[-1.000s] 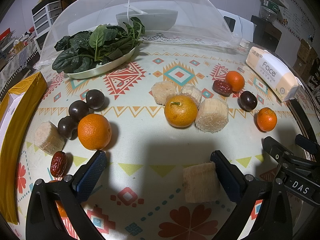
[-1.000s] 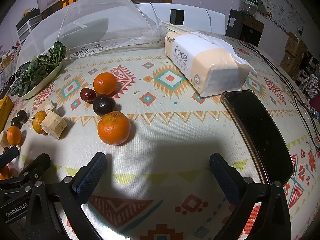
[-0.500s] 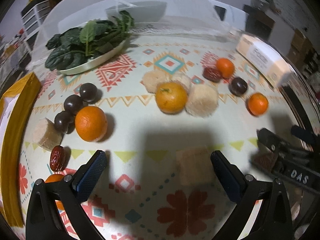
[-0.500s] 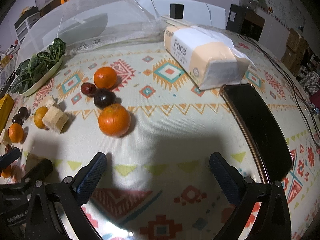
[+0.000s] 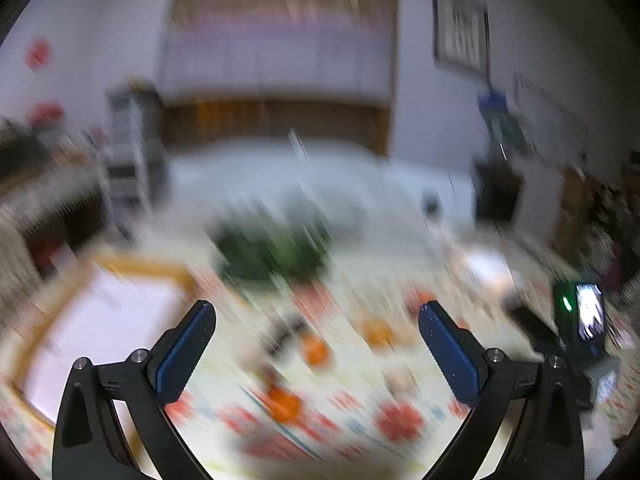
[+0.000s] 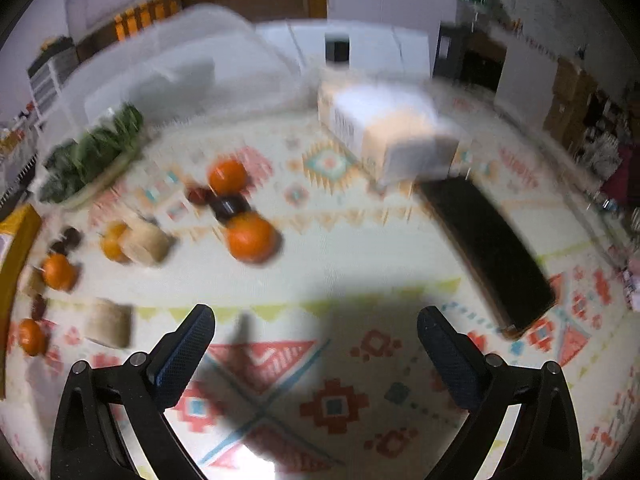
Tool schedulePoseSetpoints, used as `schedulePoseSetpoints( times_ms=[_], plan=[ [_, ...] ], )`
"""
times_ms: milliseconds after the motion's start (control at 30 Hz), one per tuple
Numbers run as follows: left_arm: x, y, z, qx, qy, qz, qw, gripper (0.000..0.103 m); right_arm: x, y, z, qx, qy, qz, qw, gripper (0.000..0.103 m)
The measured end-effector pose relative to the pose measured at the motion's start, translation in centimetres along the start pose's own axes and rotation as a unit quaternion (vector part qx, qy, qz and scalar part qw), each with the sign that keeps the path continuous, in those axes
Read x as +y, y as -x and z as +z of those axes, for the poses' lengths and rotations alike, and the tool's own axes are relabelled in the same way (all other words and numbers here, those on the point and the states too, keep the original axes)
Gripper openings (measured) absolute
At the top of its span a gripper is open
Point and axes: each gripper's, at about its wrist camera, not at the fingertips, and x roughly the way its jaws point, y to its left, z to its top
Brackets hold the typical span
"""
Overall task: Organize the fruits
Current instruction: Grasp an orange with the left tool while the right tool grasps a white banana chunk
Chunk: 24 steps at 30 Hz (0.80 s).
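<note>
Both views are motion-blurred. In the right wrist view, oranges [image 6: 252,237], dark plums [image 6: 229,206], a date [image 6: 199,196] and pale cut fruit chunks [image 6: 146,242] lie scattered on the patterned tablecloth [image 6: 360,264], left of centre. My right gripper [image 6: 316,340] is open and empty, high above the cloth. In the left wrist view my left gripper [image 5: 316,340] is open and empty, raised well above the table; orange blurs [image 5: 284,400] show below it.
A plate of green leaves [image 6: 92,160] and a mesh food cover [image 6: 180,76] stand at the back left. A tissue pack [image 6: 392,136] and a black tray [image 6: 492,248] lie to the right. A yellow-edged box [image 5: 100,320] sits at the left.
Both grippers have lifted up and away from the table. The left view has swung sharply upward to show the room; the left gripper has left the right view. Nothing was picked up.
</note>
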Motion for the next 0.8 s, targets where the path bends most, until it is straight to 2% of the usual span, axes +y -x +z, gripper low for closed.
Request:
schedulePoseSetpoints(
  times_ms=[100, 167, 200, 233, 300, 367, 433, 500, 600, 633, 767, 800],
  plan=[
    [1.9, 4.5, 2.4, -0.098, -0.014, 0.039, 0.9943, 0.103, 0.8, 4.5, 1.4, -0.084, -0.006, -0.005, 0.996, 0.103],
    [2.8, 5.8, 3.6, -0.123, -0.023, 0.036, 0.9915, 0.103, 1.4, 6.5, 2.2, -0.133, -0.009, -0.010, 0.991, 0.103],
    [3.3, 6.0, 4.3, -0.124, -0.026, 0.029, 0.9916, 0.103, 1.5, 7.0, 2.3, -0.147, -0.007, -0.004, 0.989, 0.103],
    [3.9, 5.7, 5.0, -0.116, -0.025, 0.019, 0.9928, 0.103, 2.0, 7.1, 2.8, -0.154, -0.003, 0.008, 0.988, 0.103],
    [5.0, 4.5, 5.8, -0.084, -0.011, -0.011, 0.9963, 0.103, 3.0, 6.3, 3.7, -0.130, 0.004, 0.019, 0.991, 0.103],
    [6.5, 2.3, 5.7, -0.024, 0.020, -0.051, 0.9982, 0.103, 3.8, 4.4, 3.9, -0.087, 0.001, 0.056, 0.995, 0.103],
    [8.8, -0.7, 4.0, 0.048, 0.077, -0.080, 0.9926, 0.103, 4.7, 2.3, 3.3, -0.039, 0.000, 0.098, 0.994, 0.103],
    [9.8, -2.8, 1.4, 0.087, 0.101, -0.063, 0.9891, 0.103, 5.4, 0.9, 2.4, -0.011, 0.001, 0.127, 0.992, 0.099],
    [9.5, -4.3, -2.4, 0.110, 0.073, -0.023, 0.9910, 0.102, 6.9, -1.4, 1.1, 0.032, 0.026, 0.155, 0.987, 0.090],
    [9.4, -4.3, -3.2, 0.114, 0.070, -0.024, 0.9907, 0.100, 7.4, -1.5, 0.5, 0.040, 0.035, 0.158, 0.986, 0.084],
    [8.7, -5.6, -5.7, 0.162, 0.073, -0.070, 0.9816, 0.090, 8.7, -2.9, -0.8, 0.068, 0.051, 0.168, 0.982, 0.076],
    [8.3, -6.0, -5.8, 0.175, 0.071, -0.081, 0.9787, 0.083, 9.0, -3.2, -1.0, 0.073, 0.052, 0.171, 0.981, 0.075]
  ],
)
